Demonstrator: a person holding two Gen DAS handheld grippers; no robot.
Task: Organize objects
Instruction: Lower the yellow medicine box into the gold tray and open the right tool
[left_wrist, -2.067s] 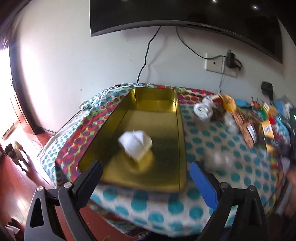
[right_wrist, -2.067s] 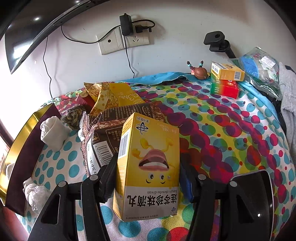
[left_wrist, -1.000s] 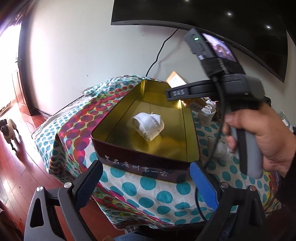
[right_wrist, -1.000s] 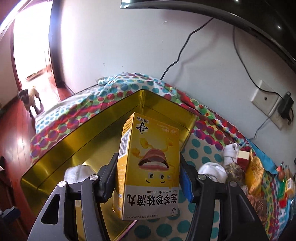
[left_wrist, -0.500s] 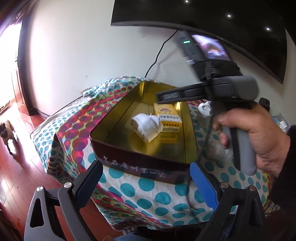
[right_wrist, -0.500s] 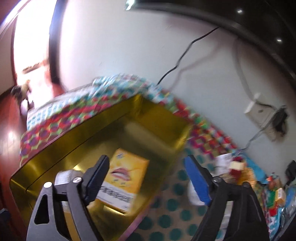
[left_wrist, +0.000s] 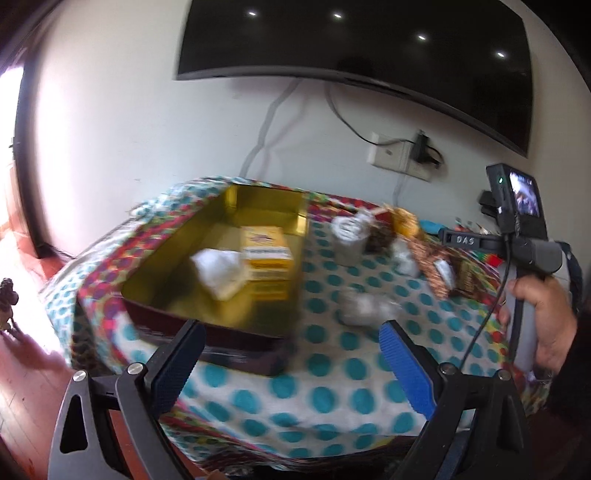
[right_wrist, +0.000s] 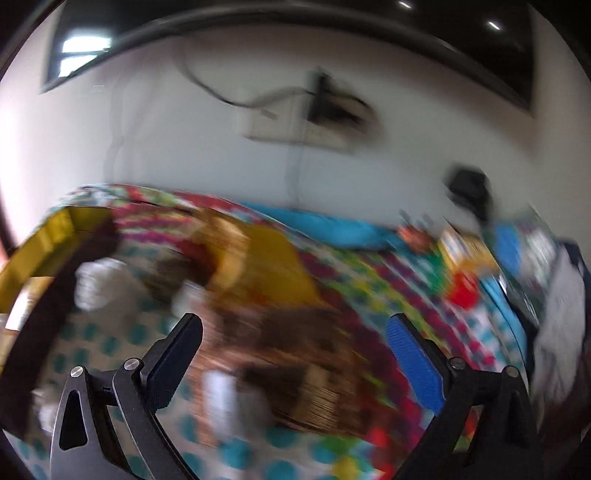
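We see box lying beside white wad inside tin; left gripper agape, empty; right gripper opening, empty, over dotted cloth.

A wide, curved black television hangs on the plain white wall, with a white socket plate below it. Bright daylight falls across the reddish wooden floor at left.
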